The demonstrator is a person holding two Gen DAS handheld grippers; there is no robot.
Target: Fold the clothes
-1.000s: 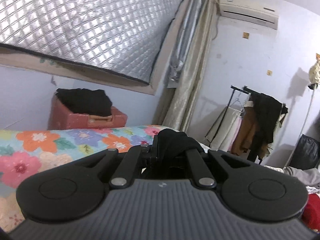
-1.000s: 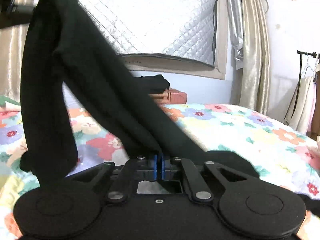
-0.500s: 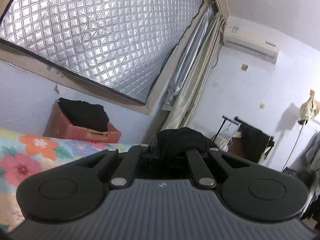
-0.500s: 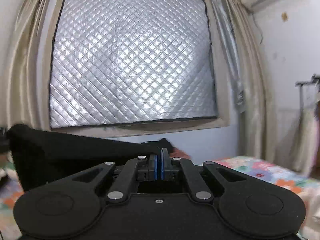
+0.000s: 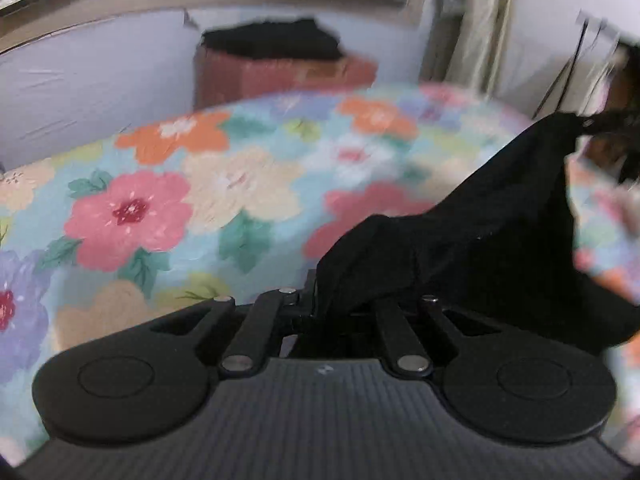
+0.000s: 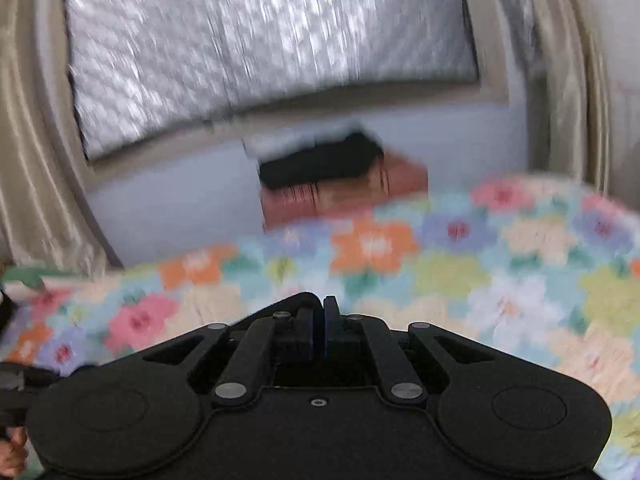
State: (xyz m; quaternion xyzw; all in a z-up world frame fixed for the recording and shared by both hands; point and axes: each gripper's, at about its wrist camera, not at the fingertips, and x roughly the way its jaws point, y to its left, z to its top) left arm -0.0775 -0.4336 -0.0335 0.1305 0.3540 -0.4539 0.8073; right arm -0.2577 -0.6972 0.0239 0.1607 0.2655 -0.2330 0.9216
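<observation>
A black garment lies over the fingers of my left gripper and hides the pads. It runs taut up to the right, to a blurred dark shape that pinches its far end. The left jaws are opening, with the cloth still between them. In the right wrist view my right gripper shows its blue pads a sliver apart and opening. A black sliver of cloth slants down-left from them. Both grippers hover over the flowered bedspread.
A red box topped with black clothes stands behind the bed under the foil-covered window. Curtains and a clothes rack are at the right. A hand shows at the lower left edge.
Both views swung down from the window to the bed. The garment was bunched on the left fingers and now stretches out to the right. The long drape seen from the right wrist is gone from view.
</observation>
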